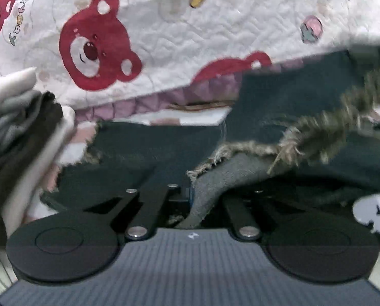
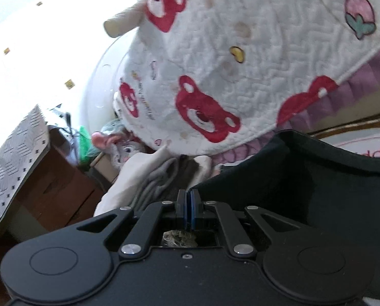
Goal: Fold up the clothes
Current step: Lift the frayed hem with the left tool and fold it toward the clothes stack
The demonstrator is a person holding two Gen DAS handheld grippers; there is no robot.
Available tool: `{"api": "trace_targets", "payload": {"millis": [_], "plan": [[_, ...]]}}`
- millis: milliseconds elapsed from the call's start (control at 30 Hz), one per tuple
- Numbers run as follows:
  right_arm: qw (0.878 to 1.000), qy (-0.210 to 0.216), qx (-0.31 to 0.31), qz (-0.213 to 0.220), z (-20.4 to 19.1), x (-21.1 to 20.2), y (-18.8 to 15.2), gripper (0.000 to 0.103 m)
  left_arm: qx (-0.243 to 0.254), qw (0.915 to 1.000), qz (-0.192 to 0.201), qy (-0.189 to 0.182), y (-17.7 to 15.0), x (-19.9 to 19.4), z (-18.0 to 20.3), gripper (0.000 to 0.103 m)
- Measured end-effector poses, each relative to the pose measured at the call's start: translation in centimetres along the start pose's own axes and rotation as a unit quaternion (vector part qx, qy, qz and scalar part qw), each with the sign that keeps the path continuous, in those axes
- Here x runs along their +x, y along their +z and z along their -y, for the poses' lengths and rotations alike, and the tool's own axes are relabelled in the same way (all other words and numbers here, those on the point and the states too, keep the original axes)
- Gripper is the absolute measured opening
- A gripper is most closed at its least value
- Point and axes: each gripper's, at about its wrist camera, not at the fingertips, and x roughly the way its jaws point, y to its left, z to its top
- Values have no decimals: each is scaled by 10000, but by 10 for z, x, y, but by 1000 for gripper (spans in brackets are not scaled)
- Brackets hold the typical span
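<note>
A dark denim garment (image 1: pixel 149 148) with a frayed, fringed hem (image 1: pixel 317 132) lies across the bed in the left wrist view. My left gripper (image 1: pixel 192 196) is shut on its frayed edge, whose grey inner side (image 1: pixel 215 181) folds over the jaws. In the right wrist view the same dark garment (image 2: pixel 304 173) rises to the right of my right gripper (image 2: pixel 189 206). That gripper's blue pads (image 2: pixel 193 209) are pressed together, and a frayed bit of fabric (image 2: pixel 179 238) shows behind them.
A white quilt with red bears (image 1: pixel 164 30) covers the bed behind; it also shows in the right wrist view (image 2: pixel 241 63). A stack of folded grey, brown and cream clothes (image 1: pixel 19 132) lies at left. A brown cabinet (image 2: pixel 54 186) and a plush toy (image 2: pixel 121 150) stand beside the bed.
</note>
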Motion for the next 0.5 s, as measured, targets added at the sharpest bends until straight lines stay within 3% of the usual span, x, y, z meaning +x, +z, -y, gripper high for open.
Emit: {"api": "trace_targets", "payload": {"millis": [100,167,267,333,367,433,500], "plan": [[9997,-103,-238,-1,-1,2,0,6,-933,9949,-46,-386,34,4,-41,2],[9989,-68,-454,122,-5,-2,-3,5,-1897,9808,-86,-440,51,10,-72,2],[9973,-383,-602,152,-6,-3,-8,6,-1806,9835,-31,50,63,19,-84,2],[9905,-819,-1100,-88,-9,0,-14,5,-1822,9831,-71,137,67,23,-90,2],[9834,-1069,-1444,-242,-12,3,-19,5,-1893,9818,-99,126,69,24,-95,2],[9563,-1597,-2354,-683,-19,11,-33,8,-1928,9811,-134,126,72,23,-101,2],[9157,-2105,-3217,-1170,-21,21,-53,9,-1881,9820,-115,153,76,18,-105,2]]}}
